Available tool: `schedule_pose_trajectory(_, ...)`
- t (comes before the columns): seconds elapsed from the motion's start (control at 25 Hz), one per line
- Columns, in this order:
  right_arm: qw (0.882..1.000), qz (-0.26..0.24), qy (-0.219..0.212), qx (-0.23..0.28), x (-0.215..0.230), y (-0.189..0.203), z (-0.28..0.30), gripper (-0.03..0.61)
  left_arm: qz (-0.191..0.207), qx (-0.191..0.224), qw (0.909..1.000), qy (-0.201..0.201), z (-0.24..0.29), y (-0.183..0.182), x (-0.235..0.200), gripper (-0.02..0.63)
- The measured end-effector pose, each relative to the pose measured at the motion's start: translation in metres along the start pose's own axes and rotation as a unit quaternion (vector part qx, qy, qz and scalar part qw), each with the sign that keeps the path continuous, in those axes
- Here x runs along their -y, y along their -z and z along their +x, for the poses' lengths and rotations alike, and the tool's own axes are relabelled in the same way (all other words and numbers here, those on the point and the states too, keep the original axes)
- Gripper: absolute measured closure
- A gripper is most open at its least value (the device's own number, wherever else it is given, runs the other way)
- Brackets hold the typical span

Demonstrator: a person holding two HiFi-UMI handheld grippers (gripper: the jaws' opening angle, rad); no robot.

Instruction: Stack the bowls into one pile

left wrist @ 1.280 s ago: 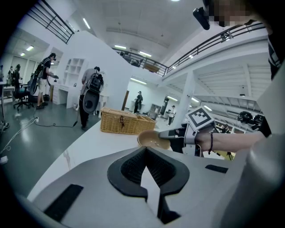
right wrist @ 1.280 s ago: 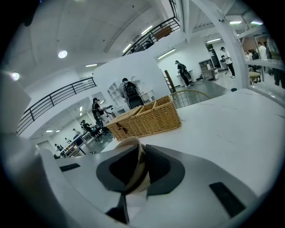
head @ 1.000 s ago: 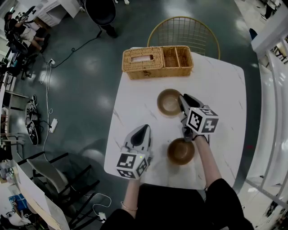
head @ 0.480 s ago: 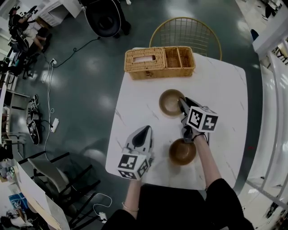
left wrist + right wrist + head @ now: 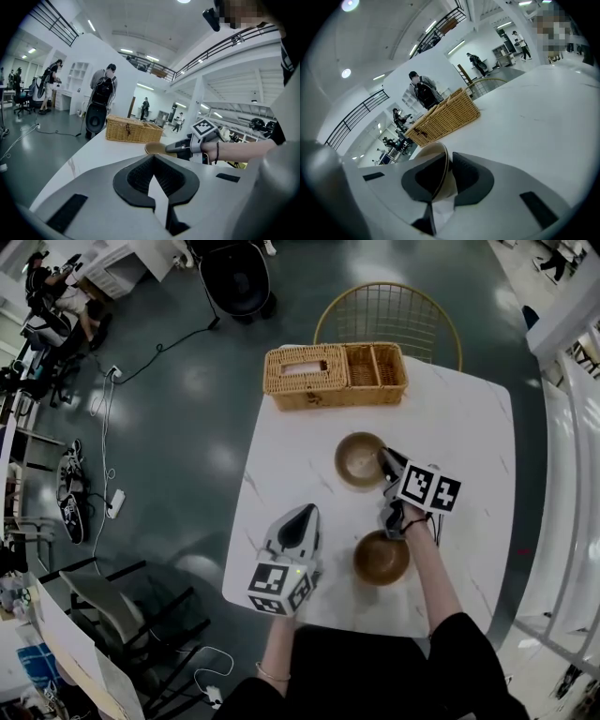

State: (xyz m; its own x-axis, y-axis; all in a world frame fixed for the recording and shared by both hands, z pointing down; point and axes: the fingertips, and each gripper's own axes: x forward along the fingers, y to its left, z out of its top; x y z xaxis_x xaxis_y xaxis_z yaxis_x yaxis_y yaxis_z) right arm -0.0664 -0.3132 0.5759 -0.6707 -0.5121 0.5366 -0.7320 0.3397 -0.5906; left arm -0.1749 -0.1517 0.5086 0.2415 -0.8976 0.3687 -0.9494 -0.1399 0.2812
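The round brown bowl [image 5: 359,457] sits on the white marble table [image 5: 469,427], just in front of the woven wicker basket [image 5: 336,374]. The second brown bowl [image 5: 382,558] lies farther from the basket, apart from the first. The right claw [image 5: 385,459] pinches the first bowl's rim, its jaws having just been closing. Both bowls are unmoved since the earlier frame. The left claw [image 5: 302,513] is closed and empty. The step in hand appears to be pickup. The next move calls for lifting the bowl and nesting it in the second.
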Motion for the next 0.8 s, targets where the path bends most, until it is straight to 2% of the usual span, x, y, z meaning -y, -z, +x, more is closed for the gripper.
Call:
schedule_pose_trajectory(0.24, 1.000, 0.005, -0.010, 0.008, -0.004, -0.007, -0.012, 0.534, 0.009, 0.015, 0.9998, 0.002, -0.005, -0.011, 0.003, 0.600)
schedule_pose_trajectory(0.8, 0.997, 0.004, -0.067, 0.022, -0.028, -0.011, -0.057, 0.534, 0.028, 0.030, 0.9991, 0.010, -0.027, -0.020, 0.011, 0.600)
